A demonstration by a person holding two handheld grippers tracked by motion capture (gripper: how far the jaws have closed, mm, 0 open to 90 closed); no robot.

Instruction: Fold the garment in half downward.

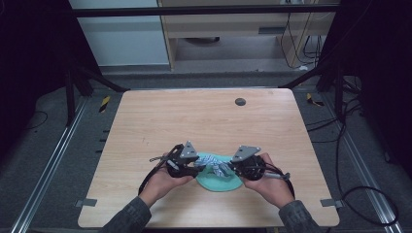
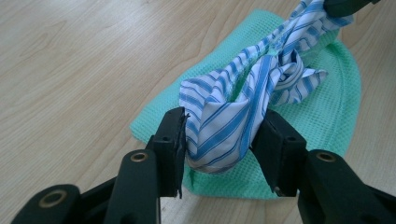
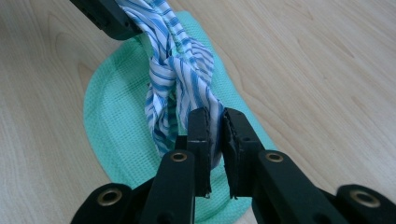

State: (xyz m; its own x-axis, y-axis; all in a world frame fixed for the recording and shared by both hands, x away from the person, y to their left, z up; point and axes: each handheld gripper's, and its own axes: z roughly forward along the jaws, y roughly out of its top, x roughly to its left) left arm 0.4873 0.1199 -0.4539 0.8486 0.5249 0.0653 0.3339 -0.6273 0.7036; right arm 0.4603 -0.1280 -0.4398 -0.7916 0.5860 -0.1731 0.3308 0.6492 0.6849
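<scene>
Table: pale wood table (image 1: pixel 160 121), two hands reaching in from the near edge
Green cloth: green cloth (image 2: pixel 327 121) lying flat near the front edge
Striped cloth: blue and white striped cloth (image 2: pixel 229 126), twisted, stretched above the green cloth between both grippers
Left gripper: left gripper (image 2: pixel 224 140) clamped on one bunched end
Right gripper: right gripper (image 3: pixel 215 135) pinching the other end tight

The table (image 1: pixel 160 121), a light wood-grain top with rounded corners, is carrying a green waffle-weave cloth (image 1: pixel 218 183) that is lying flat near its near edge, about midway across. A small dark round disc (image 1: pixel 240 101) is sitting in the surface toward the far edge. Grey tabs (image 1: pixel 86 202) are showing at both near corners.
</scene>
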